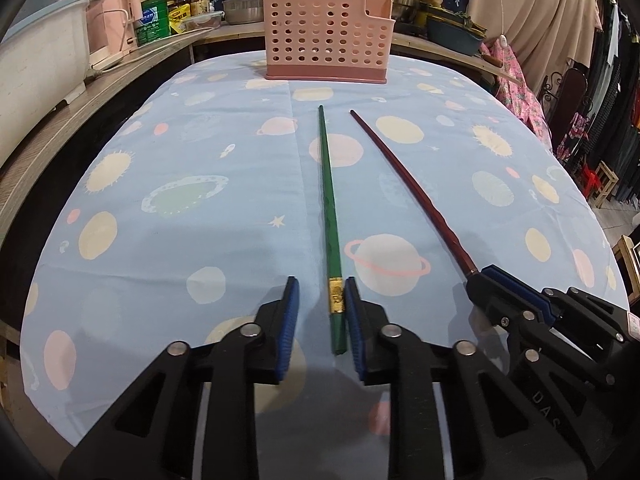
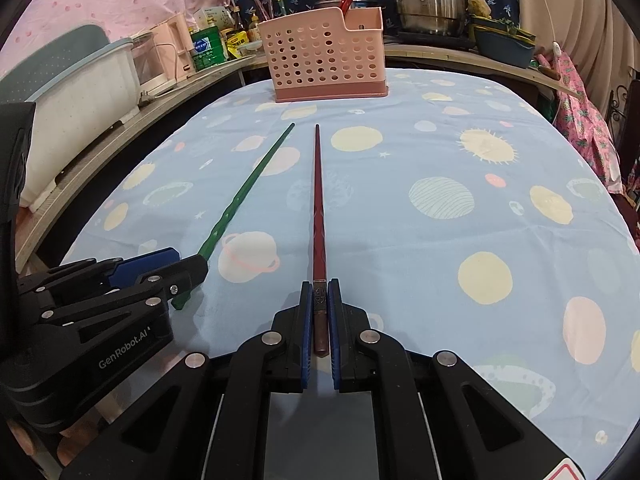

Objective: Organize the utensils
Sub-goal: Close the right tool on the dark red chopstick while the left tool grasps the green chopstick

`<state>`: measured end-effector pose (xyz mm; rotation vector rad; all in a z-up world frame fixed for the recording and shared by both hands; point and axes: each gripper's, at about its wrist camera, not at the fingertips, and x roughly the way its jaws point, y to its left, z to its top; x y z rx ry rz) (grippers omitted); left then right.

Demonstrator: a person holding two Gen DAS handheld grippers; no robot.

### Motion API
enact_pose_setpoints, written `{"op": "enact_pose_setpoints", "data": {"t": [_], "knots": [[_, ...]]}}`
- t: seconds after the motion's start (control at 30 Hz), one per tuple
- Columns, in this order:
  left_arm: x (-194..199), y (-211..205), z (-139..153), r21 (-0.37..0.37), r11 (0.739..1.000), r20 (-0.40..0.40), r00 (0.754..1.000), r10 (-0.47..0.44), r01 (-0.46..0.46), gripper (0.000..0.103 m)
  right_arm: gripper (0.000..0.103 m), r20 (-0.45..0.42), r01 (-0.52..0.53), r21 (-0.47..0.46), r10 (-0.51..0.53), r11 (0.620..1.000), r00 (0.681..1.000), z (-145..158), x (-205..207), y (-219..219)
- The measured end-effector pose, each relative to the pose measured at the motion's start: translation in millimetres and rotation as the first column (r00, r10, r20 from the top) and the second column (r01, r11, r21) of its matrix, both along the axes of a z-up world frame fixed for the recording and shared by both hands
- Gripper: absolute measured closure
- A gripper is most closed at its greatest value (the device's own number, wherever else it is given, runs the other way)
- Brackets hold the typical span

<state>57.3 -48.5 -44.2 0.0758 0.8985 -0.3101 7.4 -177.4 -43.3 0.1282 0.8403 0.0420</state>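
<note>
Claws (image 1: pixel 322 308) (image 2: pixel 320 312) (chopsticks (image 1: pixel 330 216) (image 2: pixel 318 208)) — basket (image 1: pixel 326 38) beyond

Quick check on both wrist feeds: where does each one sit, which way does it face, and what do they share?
Left wrist: on the left gripper, looking down the green chopstick between its pads; right gripper at right.
Right wrist: on the right gripper, clamped on the red chopstick; left gripper at left.
Shared: both chopsticks, pink basket, tablecloth.

1. The left wrist view looks forward and down along its jaws, low over the worktop, toward the pink perforated plastic utensil basket (image 1: pixel 326 34) at the far edge.
2. The right wrist view faces the same basket (image 2: pixel 326 54) from just right of it.
3. Both share the planet-print blue cloth (image 1: pixel 180 160) before the basket.
</note>
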Motion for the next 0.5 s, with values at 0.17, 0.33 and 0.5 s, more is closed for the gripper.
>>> {"op": "enact_pose_setpoints", "data": {"t": [0.17, 0.33, 0.5], "knots": [[0.9, 1.2, 0.1, -0.003, 1.0, -0.008, 1.0, -0.001, 0.001, 0.094, 0.096, 0.0, 0.0, -0.002, 0.0, 1.0, 1.0, -0.1, 0.0, -0.1], [1.6, 2.0, 0.2, -0.008, 1.0, -0.016, 1.0, 0.001, -0.001, 0.096, 0.096, 0.0, 0.0, 0.001, 0.0, 1.0, 1.0, -0.3, -0.3, 0.1], [1.7, 2.1, 0.3, -0.008, 1.0, -0.017, 1.0, 0.001, -0.001, 0.096, 0.096, 0.0, -0.001, 0.0, 0.001, 1.0, 1.0, -0.2, -0.3, 0.1]]}}
